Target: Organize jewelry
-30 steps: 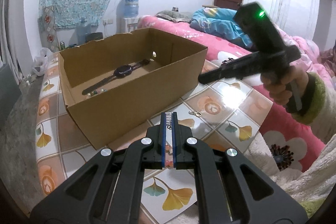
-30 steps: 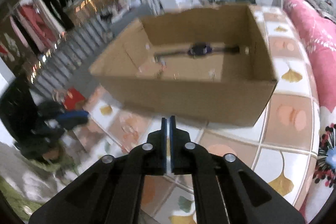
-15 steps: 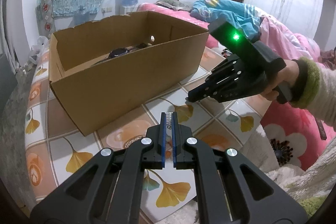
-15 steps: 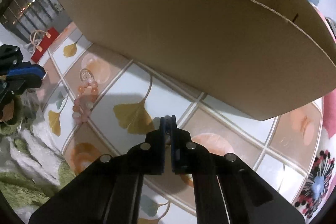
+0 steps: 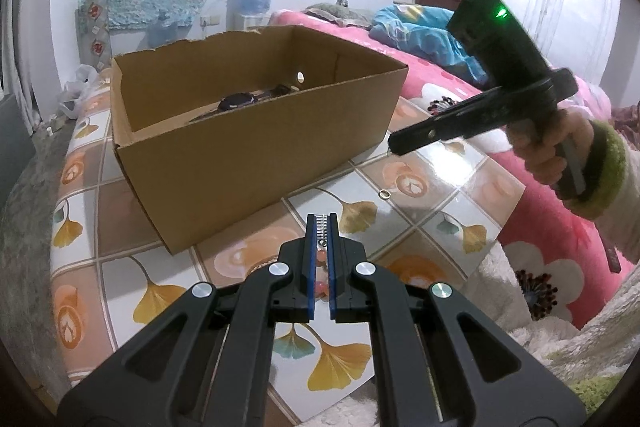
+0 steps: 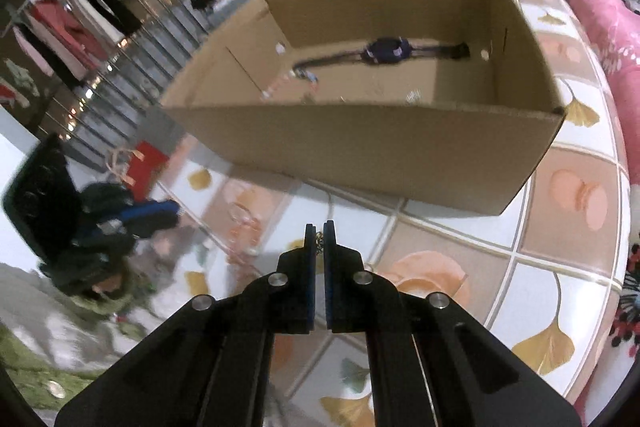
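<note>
Black claw (image 5: 320, 227), blue pads, silver screws; cream sleeve (image 5: 624, 211), green cuff.

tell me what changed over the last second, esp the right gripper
The right gripper dipped to the tiled tabletop, pinched a small chain and rose toward the cardboard box. One ring remains where a pair lay. The left gripper stayed shut; watch unmoved.

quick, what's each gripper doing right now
Left gripper: shut on a silver chain.
Right gripper: shut on a small chain piece.
</note>
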Motion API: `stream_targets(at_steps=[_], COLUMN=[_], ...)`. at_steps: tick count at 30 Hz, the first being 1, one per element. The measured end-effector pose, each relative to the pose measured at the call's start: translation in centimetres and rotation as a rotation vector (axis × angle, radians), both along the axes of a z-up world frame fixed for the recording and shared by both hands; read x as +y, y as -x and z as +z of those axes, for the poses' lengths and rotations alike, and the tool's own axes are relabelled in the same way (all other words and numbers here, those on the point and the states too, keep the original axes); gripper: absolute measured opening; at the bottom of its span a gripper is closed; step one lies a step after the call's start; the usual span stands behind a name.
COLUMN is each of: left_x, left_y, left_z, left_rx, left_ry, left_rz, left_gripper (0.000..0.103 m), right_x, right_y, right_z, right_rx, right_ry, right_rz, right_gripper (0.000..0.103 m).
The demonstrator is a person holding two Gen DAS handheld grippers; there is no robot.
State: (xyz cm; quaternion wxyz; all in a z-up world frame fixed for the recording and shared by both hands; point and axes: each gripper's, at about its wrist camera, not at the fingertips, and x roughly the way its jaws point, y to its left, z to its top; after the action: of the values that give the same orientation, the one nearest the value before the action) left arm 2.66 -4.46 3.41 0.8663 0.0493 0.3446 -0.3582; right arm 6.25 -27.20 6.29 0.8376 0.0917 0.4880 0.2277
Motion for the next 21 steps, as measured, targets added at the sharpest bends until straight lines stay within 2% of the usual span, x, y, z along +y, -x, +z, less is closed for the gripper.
stream_targets(at_steps=[2, 7, 10, 12, 14, 20, 21], left_x=[0.1, 0.3, 0.1, -0.4, -1.3, -4.1, -4.4], left_y=[0.2, 0.3, -0.8, -2.5, -4.5, -12.6, -13.3], left_z=[0.6, 4.2, 6.5, 7.7, 8.0, 5.2, 4.9], left_rx=[-0.014, -0.088, -0.138, -0.140, -0.115, 0.133, 0.153], left_ry=[0.009, 0.058, 0.075, 0.076, 0.072, 0.049, 0.045], left_rz=[-0.002, -0.026, -0.041, -0.051, -0.060, -0.047, -0.044], left_gripper=[0.004, 0.004, 0.004, 0.004, 0.004, 0.004, 0.004], right_x=[0.6, 1.6, 2.1, 2.2, 2.1, 1.3, 1.1], right_y=[-0.1, 0.0, -0.9, -2.1, -3.5, -9.3, -10.2], right_z=[0.3, 4.1, 6.1, 6.9, 7.1, 3.5, 2.8], right_rx=[-0.026, -0.130, -0.181, -0.191, -0.178, -0.027, -0.007], right_ry=[-0.015, -0.044, -0.047, -0.036, -0.027, -0.003, 0.011], right_rz=[-0.001, 0.020, 0.027, 0.026, 0.023, -0.019, -0.028], right_gripper=[0.004, 0.004, 0.004, 0.004, 0.004, 0.004, 0.004])
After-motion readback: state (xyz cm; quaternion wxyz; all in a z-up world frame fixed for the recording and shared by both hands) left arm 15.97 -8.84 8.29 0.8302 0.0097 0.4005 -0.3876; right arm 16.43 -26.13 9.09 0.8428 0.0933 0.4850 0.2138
